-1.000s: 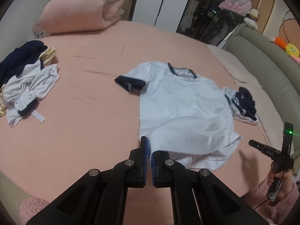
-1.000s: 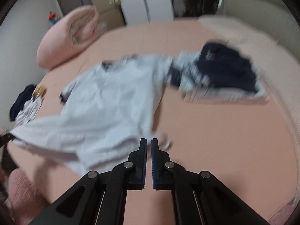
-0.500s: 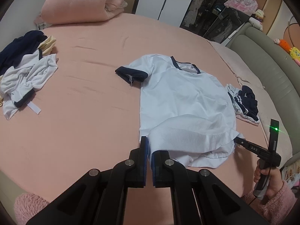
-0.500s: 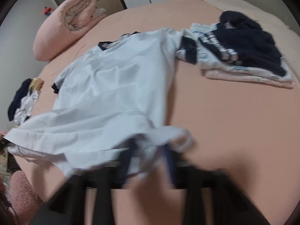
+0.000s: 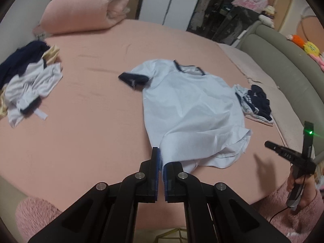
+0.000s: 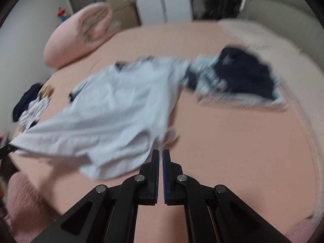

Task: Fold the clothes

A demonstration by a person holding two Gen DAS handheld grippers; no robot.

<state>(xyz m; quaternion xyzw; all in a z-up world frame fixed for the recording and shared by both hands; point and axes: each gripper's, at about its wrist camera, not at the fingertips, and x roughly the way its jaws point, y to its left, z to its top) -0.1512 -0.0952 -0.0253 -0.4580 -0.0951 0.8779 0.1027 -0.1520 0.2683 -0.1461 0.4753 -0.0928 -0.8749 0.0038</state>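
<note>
A white T-shirt with navy collar and cuffs [image 5: 188,105] lies spread on the pink bed, collar at the far end. My left gripper [image 5: 161,158] is shut on the shirt's near-left hem corner, with the cloth pinched between the pads. The shirt also shows, blurred, in the right wrist view [image 6: 113,113]. My right gripper [image 6: 160,158] is shut and empty just off the shirt's right hem edge; it also shows at the right of the left wrist view [image 5: 271,144], held apart from the cloth.
A pile of unfolded navy and white clothes [image 5: 26,85] lies at the left. A folded stack [image 5: 255,105] lies to the right of the shirt. A rolled pink quilt [image 5: 85,8] lies at the far end. A grey padded bed rim [image 5: 283,64] runs along the right.
The right gripper came to the shirt's right hem half a second ago, then drew back off it, shut and empty. The left gripper kept hold of its hem corner.
</note>
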